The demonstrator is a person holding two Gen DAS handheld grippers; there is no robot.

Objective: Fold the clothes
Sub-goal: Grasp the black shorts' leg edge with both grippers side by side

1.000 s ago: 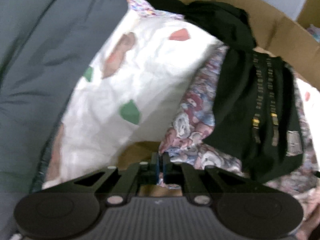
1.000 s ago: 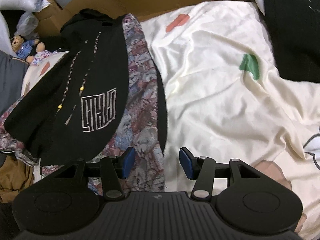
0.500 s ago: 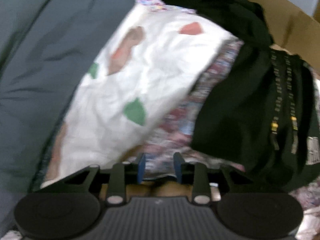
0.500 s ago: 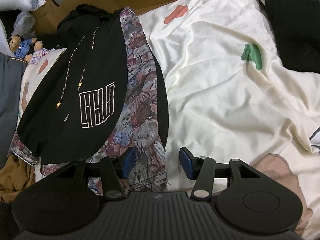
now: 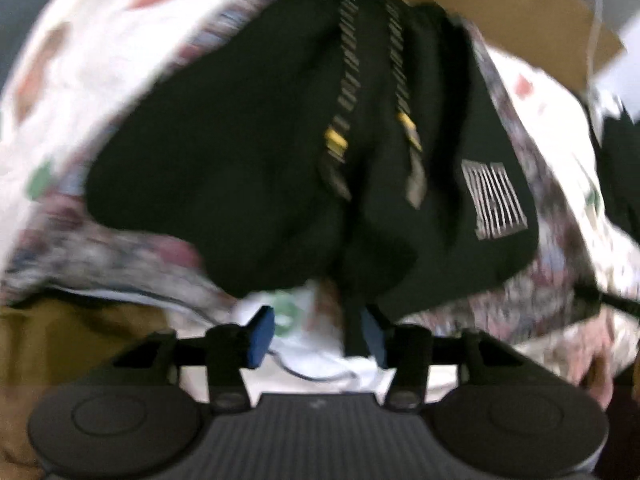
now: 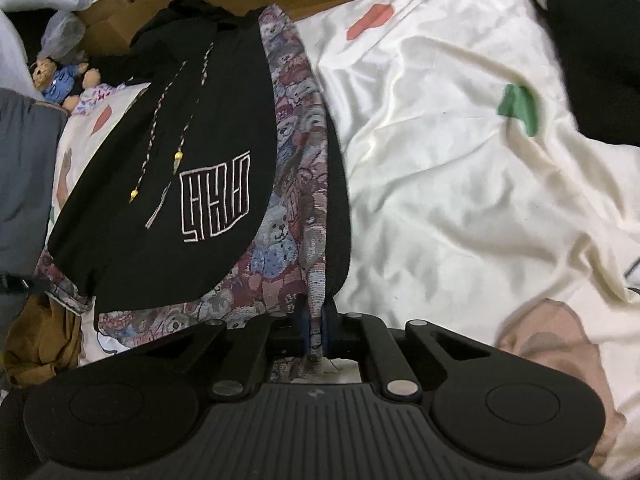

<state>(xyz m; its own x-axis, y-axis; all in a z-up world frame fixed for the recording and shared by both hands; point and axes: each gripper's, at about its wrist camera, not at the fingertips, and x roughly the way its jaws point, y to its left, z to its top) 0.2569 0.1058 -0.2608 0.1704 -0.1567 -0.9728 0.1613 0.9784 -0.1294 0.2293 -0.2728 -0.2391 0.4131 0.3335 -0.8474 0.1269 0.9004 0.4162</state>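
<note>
Left wrist view first: my left gripper [image 5: 316, 334] was pinched shut on the patterned cloth a second ago and has since swung across, so the black hoodie [image 5: 280, 152] now fills the picture where the white sheet [image 5: 92, 52] did before. Its jaws are opening, standing about half apart, and nothing is pressed between the pads; a dark strip of the hoodie's hem hangs just inside the right pad (the frame is smeared, so I cannot say whether it touches). Below the hoodie I see pale sheet and, to its left, brown cloth [image 5: 60, 340]. Cardboard [image 5: 500, 8] lies beyond the hoodie.

Right wrist view: my right gripper [image 6: 316, 334], which stood half open over the cloth's edge a moment back, has clamped on the teddy-bear patterned cloth [image 6: 288, 184]; a strip of it runs up between the pads. That cloth lies under the hoodie [image 6: 168, 208], showing along the hoodie's right side. I judge one corner is secured and the left must still find its hold before a fold can start.

Right of the hoodie the sheet is wrinkled but bare. Left of it sit a toy bear [image 6: 56, 76] and grey fabric [image 6: 24, 184], which could crowd a fold that way.
</note>
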